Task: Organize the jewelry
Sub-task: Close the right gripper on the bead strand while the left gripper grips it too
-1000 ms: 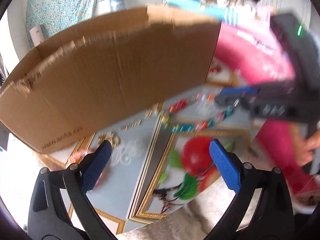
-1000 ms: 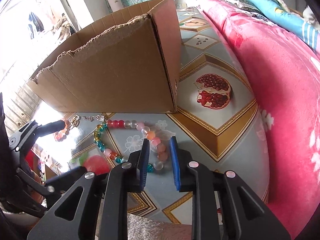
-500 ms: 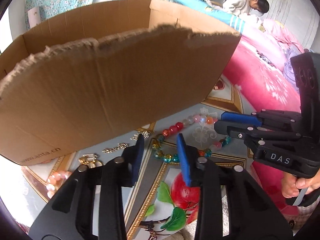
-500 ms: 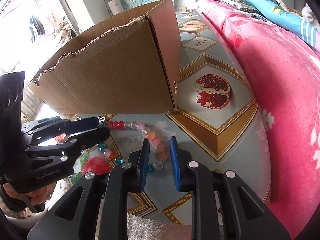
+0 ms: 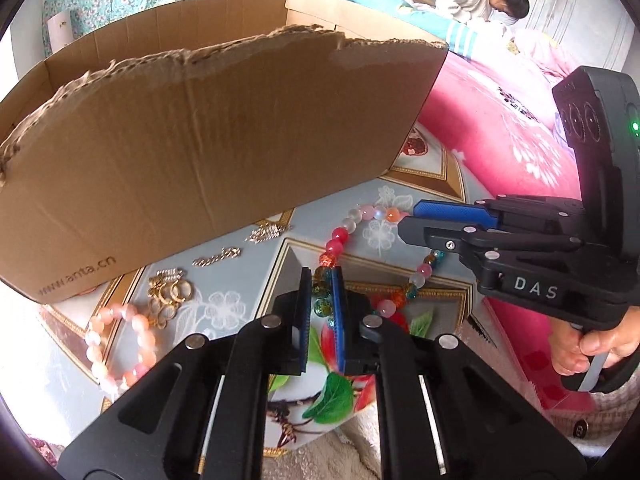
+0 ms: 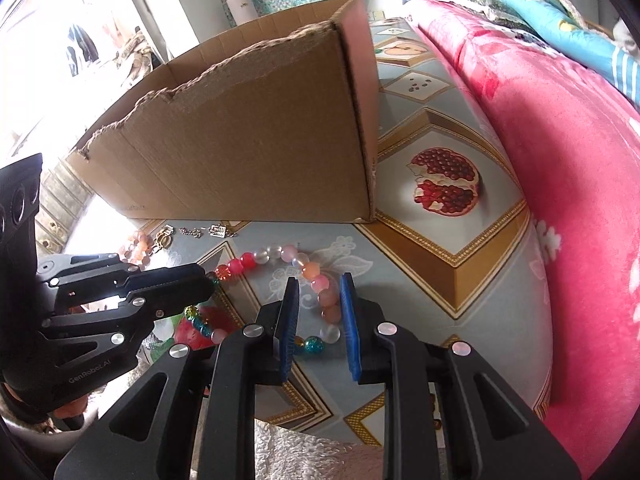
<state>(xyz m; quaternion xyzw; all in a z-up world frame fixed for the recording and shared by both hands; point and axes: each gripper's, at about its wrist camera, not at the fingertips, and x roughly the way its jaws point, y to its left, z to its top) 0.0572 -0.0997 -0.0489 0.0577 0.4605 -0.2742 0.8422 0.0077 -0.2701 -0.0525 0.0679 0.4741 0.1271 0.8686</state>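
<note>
A bead necklace (image 5: 340, 236) of red, pink, clear and teal beads lies in a loop on the patterned table, in front of a cardboard box (image 5: 208, 144). My left gripper (image 5: 321, 280) is shut on the teal beads at the loop's left side. My right gripper (image 6: 319, 292) straddles the pink beads (image 6: 326, 300) at the loop's right side, jaws narrow around them; it also shows in the left wrist view (image 5: 412, 220). The necklace shows in the right wrist view too (image 6: 276, 252), with the box (image 6: 256, 152) behind it.
A pink bead bracelet (image 5: 120, 344), gold rings (image 5: 168, 292) and small chain pieces (image 5: 218, 256) lie left of the necklace by the box. A pink blanket (image 6: 560, 160) borders the table on the right. A person (image 5: 480, 0) sits at the far back.
My left gripper has moved down onto the necklace and closed from wide open to shut on its teal beads. My right gripper has stayed around the pink beads.
</note>
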